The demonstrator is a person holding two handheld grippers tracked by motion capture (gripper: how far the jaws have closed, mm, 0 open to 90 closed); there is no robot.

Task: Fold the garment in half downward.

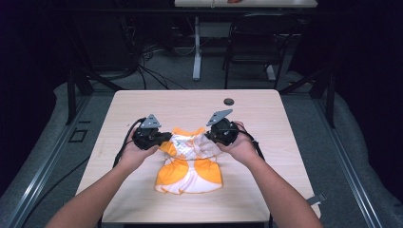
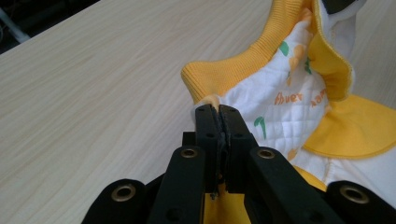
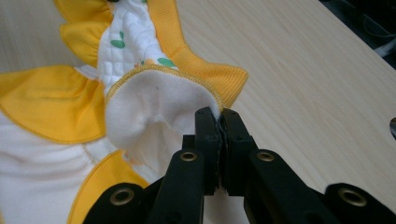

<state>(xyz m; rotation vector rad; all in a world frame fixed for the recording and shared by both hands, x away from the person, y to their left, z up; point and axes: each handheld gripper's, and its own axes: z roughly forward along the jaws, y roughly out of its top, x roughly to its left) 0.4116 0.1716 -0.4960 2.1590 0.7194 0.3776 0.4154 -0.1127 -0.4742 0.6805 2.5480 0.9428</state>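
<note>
While both grippers' fingers pinch the garment [image 1: 190,164] at its upper corners, left gripper [image 2: 217,112] and right gripper [image 3: 218,114] hold it spread over the table [image 1: 142,102], likely for folding.

Tongs [image 2: 218,112] pinch yellow-white garment [image 2: 289,100] edge; wooden table [image 2: 93,84] beneath.

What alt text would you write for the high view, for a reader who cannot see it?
A person's two hands each hold a hand-held gripper, the left hand-held gripper and the right hand-held gripper, shut on the top corners of a small orange and white garment. It lies on a light wooden table; a chair stands beyond.
</note>
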